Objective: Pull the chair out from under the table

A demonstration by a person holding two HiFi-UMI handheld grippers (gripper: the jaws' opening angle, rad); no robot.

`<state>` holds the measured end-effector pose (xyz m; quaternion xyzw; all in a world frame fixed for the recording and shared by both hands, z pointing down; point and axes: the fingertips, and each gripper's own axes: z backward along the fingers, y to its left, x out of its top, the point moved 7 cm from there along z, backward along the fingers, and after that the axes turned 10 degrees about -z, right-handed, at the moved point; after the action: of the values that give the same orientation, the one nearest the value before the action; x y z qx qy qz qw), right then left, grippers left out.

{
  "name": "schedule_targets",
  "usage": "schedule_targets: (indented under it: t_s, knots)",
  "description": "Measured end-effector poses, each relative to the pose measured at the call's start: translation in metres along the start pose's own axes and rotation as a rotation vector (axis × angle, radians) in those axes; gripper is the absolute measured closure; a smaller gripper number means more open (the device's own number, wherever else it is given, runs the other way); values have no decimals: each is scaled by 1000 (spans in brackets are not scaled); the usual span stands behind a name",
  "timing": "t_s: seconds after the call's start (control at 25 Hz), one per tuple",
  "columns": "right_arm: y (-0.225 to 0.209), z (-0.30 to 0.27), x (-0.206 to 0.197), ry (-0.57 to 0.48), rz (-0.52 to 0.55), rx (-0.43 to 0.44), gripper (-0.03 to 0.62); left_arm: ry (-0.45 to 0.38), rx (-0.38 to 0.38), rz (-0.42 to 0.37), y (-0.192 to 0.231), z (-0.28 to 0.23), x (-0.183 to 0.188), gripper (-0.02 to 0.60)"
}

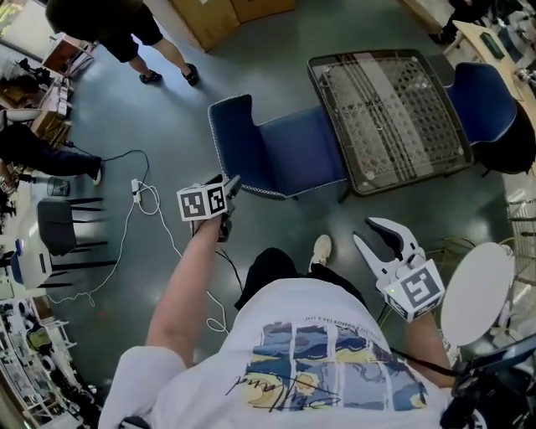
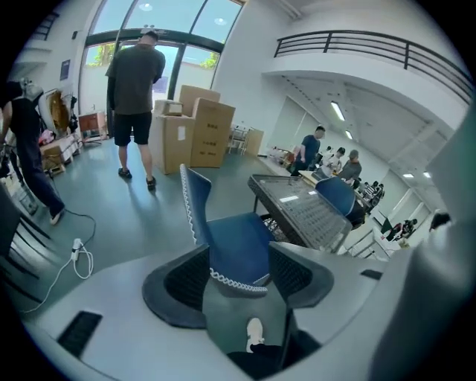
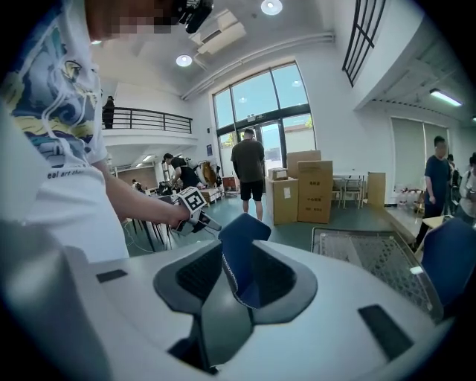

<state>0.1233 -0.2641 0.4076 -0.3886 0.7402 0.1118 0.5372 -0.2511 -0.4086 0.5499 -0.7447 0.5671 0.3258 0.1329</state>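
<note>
The blue chair (image 1: 280, 151) stands on the grey floor (image 1: 167, 117) with its backrest towards the person and the front of its seat at, and slightly under, the near-left edge of the mesh-topped bench (image 1: 394, 113). The left claw (image 1: 228, 188) is held out at arm's length, just beside the lower corner of the backrest. In the left gripper view its jaws stand apart with nothing between them, and the chair (image 2: 227, 238) and bench (image 2: 301, 208) show beyond the gap. The right claw (image 1: 363, 230) hangs lower, near the person's white shoe (image 1: 321, 250) and well apart from the chair. It is also spread wide and empty in the right gripper view, which frames the chair's backrest (image 3: 242, 249) past the jaws and the left claw (image 3: 210, 222) just beside that backrest's top edge. A second blue chair (image 1: 484, 100) sits at the bench's far side. A white cable (image 1: 142, 201) trails over the floor to the left, and cardboard boxes (image 1: 222, 17) stand behind a person (image 1: 121, 29) in dark shorts.
</note>
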Motion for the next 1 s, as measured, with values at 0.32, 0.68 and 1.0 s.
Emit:
schedule_targets:
  t_s: [0.32,0.68,1.0]
  knots:
    - [-20,-23,10,6,-55,-62,484,150,45,62,60,-76,17,337]
    - [-6,-56,30,13,-94,-152,484,341,-107,241,84,-131,-8,343]
    - [5,-83,38,40,-105,-169,484,329,-83,287,80,-135,-5,472]
